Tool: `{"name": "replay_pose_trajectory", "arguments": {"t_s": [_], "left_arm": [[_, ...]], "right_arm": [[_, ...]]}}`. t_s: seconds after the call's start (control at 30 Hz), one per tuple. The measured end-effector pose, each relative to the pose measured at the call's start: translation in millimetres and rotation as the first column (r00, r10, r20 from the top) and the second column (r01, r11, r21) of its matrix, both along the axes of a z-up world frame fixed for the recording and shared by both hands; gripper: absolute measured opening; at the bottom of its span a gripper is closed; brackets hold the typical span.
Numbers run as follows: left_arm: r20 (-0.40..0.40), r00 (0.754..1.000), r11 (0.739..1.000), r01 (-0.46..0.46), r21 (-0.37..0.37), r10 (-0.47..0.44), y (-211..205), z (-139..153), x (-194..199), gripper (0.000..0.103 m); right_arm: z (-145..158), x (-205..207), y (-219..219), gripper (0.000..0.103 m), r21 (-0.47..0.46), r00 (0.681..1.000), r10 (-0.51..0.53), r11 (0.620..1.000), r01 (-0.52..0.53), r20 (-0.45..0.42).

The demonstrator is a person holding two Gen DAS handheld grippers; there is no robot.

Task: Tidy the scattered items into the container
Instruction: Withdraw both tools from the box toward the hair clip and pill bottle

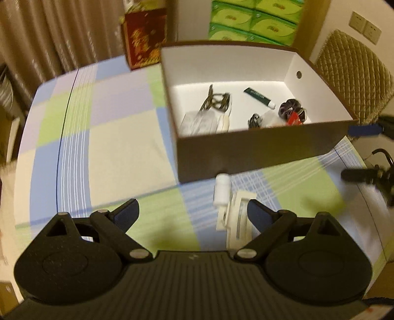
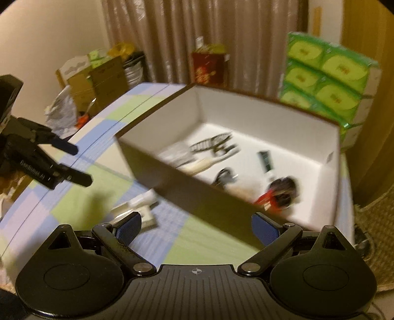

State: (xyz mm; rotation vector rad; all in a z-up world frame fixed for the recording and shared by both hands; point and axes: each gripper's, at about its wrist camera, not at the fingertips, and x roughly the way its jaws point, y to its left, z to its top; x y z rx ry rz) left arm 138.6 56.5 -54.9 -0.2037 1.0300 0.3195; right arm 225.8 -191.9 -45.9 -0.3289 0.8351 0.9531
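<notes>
A brown box (image 1: 258, 152) with a white inside stands on the checked tablecloth and holds several items: a hair claw (image 1: 216, 101), a green tube (image 1: 259, 97), a dark scrunchie (image 1: 291, 108). A white tube (image 1: 221, 190) and a white flat item (image 1: 238, 221) lie on the cloth just before the box. My left gripper (image 1: 193, 213) is open above the cloth, the white items by its right finger. My right gripper (image 2: 197, 227) is open and empty near the box's front wall (image 2: 209, 199). The white items also show in the right wrist view (image 2: 140, 201).
A red carton (image 1: 144, 37) and green tissue packs (image 1: 253, 21) stand behind the box. A quilted chair back (image 1: 354, 73) is at the right. The right gripper's fingers (image 1: 364, 151) show at the left view's right edge; the left gripper (image 2: 64, 162) shows in the right view.
</notes>
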Motion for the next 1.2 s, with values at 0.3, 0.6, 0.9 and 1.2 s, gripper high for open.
{"name": "replay_pose_trajectory", "arguments": {"t_s": [0.3, 0.6, 0.9, 1.2], "left_arm": [[-0.061, 0.993, 0.993, -0.102, -0.053, 0.099, 8, -32, -25, 0.092], [-0.098, 0.986, 0.988, -0.14, -0.059, 0.134, 21, -50, -28, 0.092], [-0.108, 0.979, 0.981, -0.18, -0.074, 0.172, 45, -60, -29, 0.092], [-0.118, 0.976, 0.976, -0.196, -0.094, 0.184, 61, -73, -24, 0.092]], "right_arm": [[-44, -31, 22, 0.094, -0.065, 0.995, 0.07, 0.995, -0.075, -0.072], [-75, -42, 49, 0.094, -0.125, 0.985, 0.145, 0.98, -0.156, -0.091], [-88, -43, 76, 0.094, -0.146, 0.971, 0.222, 0.962, -0.233, -0.084], [-99, -40, 107, 0.094, -0.168, 0.953, 0.295, 0.938, -0.302, -0.066]]}}
